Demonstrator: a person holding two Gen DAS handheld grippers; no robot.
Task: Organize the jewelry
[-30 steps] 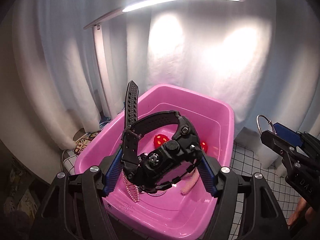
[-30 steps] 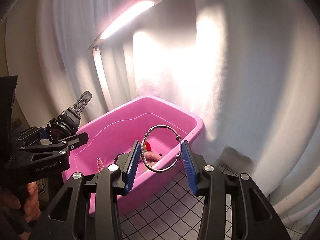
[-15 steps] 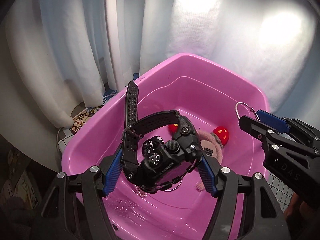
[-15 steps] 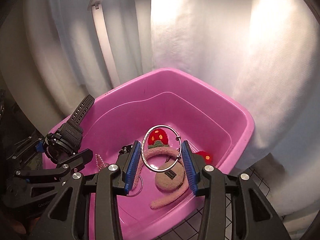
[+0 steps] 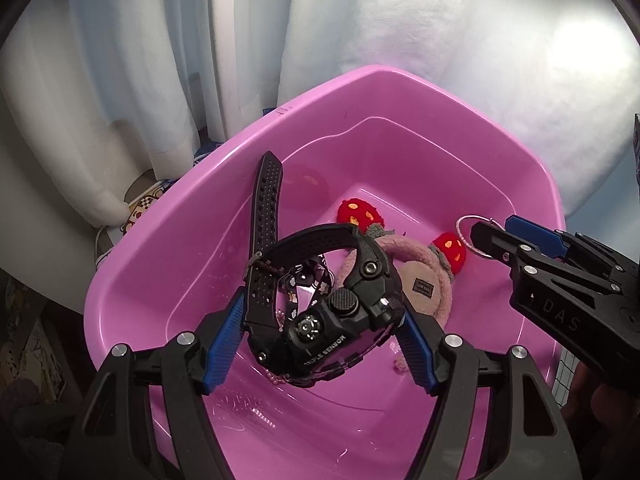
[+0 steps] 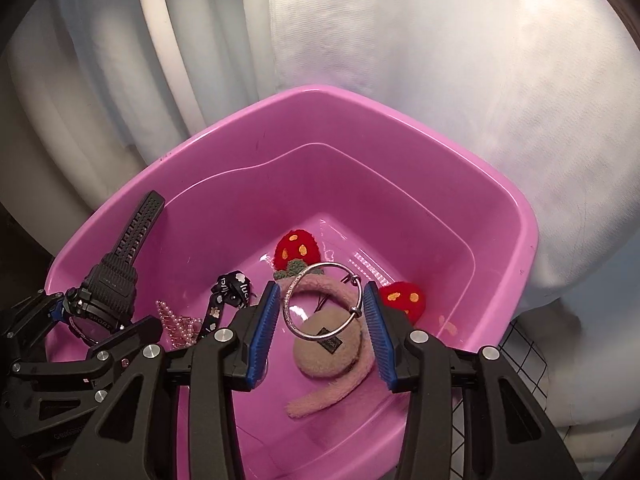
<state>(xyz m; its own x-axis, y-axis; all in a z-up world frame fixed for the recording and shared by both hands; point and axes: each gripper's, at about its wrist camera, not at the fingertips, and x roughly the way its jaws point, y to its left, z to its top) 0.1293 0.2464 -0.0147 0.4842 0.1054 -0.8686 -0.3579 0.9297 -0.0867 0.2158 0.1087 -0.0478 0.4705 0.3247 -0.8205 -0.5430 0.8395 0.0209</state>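
Observation:
My left gripper [image 5: 320, 332] is shut on a black sport watch [image 5: 332, 320], held over the near left part of a pink plastic tub [image 5: 400, 88]; its strap [image 5: 266, 200] sticks up. The watch also shows in the right wrist view [image 6: 108, 284]. My right gripper [image 6: 320, 320] is shut on a silver bangle [image 6: 296, 328], held over the tub's [image 6: 400, 120] middle. In the left wrist view the right gripper [image 5: 496, 236] holds the bangle [image 5: 464, 236] at the right.
In the tub lie a pink fuzzy headband with red strawberries [image 6: 340, 344], a pink bead piece [image 6: 176, 324] and a black printed strap [image 6: 228, 296]. White curtains [image 6: 440, 40] hang behind. A white grid surface [image 6: 524, 348] is at the right.
Both grippers have moved forward and down over the tub with the watch and the bangle still held. The lamp has left the view and the tub's contents show fully.

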